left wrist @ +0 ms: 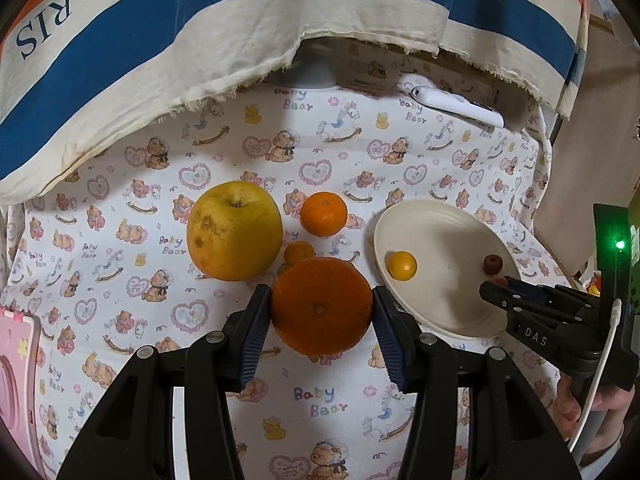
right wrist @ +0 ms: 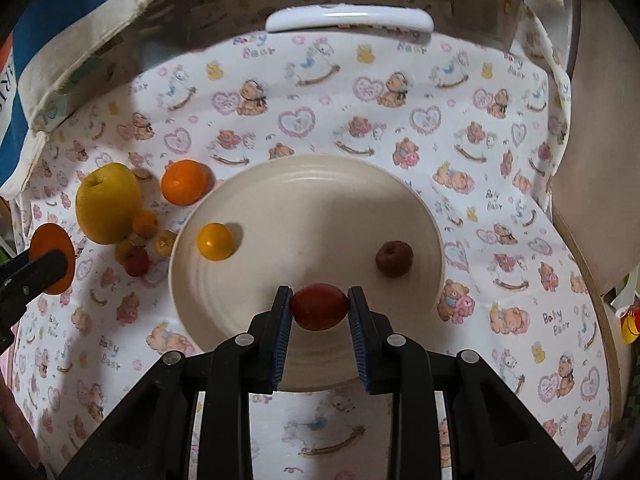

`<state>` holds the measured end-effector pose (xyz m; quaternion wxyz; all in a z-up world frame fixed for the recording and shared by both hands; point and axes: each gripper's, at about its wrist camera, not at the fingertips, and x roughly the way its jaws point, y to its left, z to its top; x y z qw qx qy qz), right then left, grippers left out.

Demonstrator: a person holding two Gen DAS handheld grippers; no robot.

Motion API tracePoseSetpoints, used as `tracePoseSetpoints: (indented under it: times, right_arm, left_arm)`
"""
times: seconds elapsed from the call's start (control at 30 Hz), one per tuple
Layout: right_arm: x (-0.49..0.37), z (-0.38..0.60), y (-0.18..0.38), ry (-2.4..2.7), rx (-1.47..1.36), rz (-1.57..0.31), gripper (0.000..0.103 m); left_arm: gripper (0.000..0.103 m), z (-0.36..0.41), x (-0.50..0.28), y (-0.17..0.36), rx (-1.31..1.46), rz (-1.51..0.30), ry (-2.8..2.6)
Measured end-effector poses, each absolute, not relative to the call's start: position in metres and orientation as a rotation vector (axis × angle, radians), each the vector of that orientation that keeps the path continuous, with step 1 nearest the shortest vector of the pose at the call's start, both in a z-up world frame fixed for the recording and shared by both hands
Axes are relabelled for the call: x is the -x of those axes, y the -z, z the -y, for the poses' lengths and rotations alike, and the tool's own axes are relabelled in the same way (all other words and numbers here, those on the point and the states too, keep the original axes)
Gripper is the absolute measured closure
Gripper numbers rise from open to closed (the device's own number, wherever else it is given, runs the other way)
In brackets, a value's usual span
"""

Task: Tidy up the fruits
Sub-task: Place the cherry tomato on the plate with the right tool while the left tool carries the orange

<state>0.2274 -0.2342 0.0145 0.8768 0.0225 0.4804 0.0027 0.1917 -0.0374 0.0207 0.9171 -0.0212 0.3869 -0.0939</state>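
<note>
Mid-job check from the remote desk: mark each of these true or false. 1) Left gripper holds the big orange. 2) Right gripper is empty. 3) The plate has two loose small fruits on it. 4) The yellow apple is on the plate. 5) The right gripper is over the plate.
1) True: the left gripper is shut on the big orange.
2) False: the right gripper clamps a small red fruit.
3) True: a small yellow fruit and a dark red fruit lie apart on the plate.
4) False: the yellow apple sits on the printed cloth, left of the plate.
5) True: its fingers hang above the plate's near part.
</note>
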Motion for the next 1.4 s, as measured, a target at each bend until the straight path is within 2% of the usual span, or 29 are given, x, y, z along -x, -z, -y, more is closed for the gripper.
tracePoseSetpoints:
  times: [0.37,0.4,0.43,0.5,0.93,1.4]
  right_arm:
    - [-0.232,0.236,-0.006,-0.001,-0.049,-1.030,0.072]
    - [-0.231,0.237,-0.008,-0.007,-0.061,-1.023,0.064]
    - [-0.230,0.238,-0.010,-0.012,-0.074,-1.013,0.047]
    - [-0.226,0.241,-0.017,-0.014,-0.100,-0.974,0.036]
    - [-0.208,0.270,-0.060,0.013,-0.170,-0.818,0.036]
    - [-0.205,0.291,-0.065,0.083,-0.214,-0.805,0.036]
  left_arm:
    - [0.054,0.038,-0.190,-0.022,0.052,-0.805,0.200]
    - [0.054,0.038,-0.189,-0.023,0.063,-0.810,0.210]
    - [0.054,0.039,-0.187,-0.025,0.068,-0.810,0.220]
    - [0.054,0.041,-0.182,-0.031,0.060,-0.796,0.230]
    - [0.054,0.082,-0.182,-0.070,0.010,-0.752,0.302]
    - [0.054,0.140,-0.225,-0.034,-0.029,-0.916,0.371]
